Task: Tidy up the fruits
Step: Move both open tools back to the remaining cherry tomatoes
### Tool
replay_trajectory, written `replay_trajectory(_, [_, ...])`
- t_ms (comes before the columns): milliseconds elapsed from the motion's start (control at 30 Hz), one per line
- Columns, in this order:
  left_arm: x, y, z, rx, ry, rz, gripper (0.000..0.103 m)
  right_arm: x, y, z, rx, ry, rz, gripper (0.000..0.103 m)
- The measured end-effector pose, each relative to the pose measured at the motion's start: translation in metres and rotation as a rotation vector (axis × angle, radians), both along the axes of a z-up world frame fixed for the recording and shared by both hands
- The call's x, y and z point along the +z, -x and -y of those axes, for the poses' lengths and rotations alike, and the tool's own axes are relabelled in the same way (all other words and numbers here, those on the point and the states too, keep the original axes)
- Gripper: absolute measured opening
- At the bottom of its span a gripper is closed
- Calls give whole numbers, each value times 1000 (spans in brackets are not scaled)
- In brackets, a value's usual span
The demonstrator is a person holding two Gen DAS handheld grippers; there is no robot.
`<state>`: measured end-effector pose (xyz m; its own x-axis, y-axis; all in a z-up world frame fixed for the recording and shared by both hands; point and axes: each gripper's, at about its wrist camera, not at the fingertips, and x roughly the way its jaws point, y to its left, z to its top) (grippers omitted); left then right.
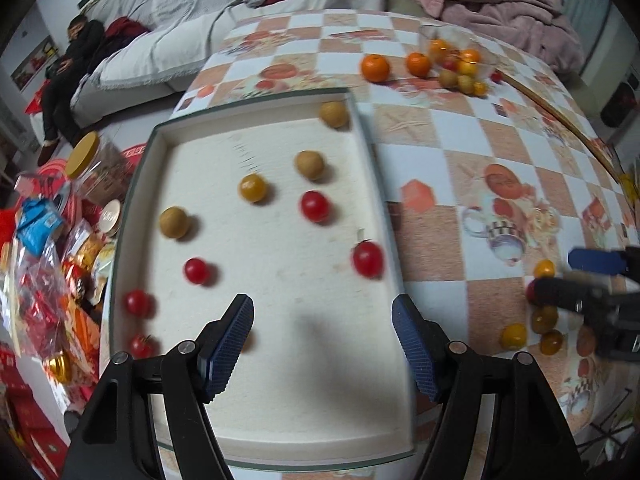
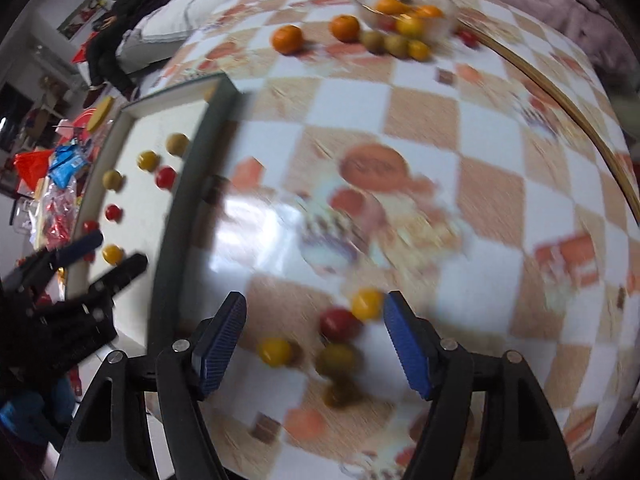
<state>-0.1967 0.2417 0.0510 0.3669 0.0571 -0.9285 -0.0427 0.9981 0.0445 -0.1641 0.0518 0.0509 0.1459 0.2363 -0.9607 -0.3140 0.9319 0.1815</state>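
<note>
A white tray (image 1: 256, 420) with a dark green rim lies on the checkered table and holds several red, yellow and brown small fruits, such as a red tomato (image 1: 315, 206). My left gripper (image 1: 323, 344) is open and empty above the tray's near end. My right gripper (image 2: 316, 340) is open, low over a loose cluster of small fruits on the tablecloth: a red tomato (image 2: 339, 323), a yellow one (image 2: 367, 303), another yellow one (image 2: 274, 352) and two darker ones. The right gripper also shows in the left wrist view (image 1: 576, 276). The right wrist view is blurred.
At the table's far side a tipped clear bowl (image 1: 452, 46) spills oranges and small fruits; two oranges (image 1: 375, 67) lie beside it. Snack packets and jars (image 1: 52, 264) crowd the left of the tray. A sofa and a seated person are beyond.
</note>
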Motion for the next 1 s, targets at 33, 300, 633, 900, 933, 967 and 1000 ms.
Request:
replay_trajectory(33, [1,-2,7,-21,0,1,73,-1,5,7,-11,9,0,75])
replay_trajectory(300, [0,-12,45,-115,21,-11,73,-18,46,36,-48,37,-27,75])
replay_trajectory(633, [-6,-18,86,-232,47,-35,73,-27,41,46,-33,105,74,76])
replay_trajectory(900, [-6,-23,118,-333,112,-58,73,-14,19,95,-151,187,147,76])
replay_trajectory(933, [-7,-25,124,-350,111,-60,73,-15,17,102,-175,182,138,76])
replay_trajectory(967, [-9,-27,129,-362,107,-63,73,-15,16,109,-196,180,133,76])
replay_trajectory(1000, [-11,-29,133,-374,102,-64,73,-14,17,112,-212,179,131,76])
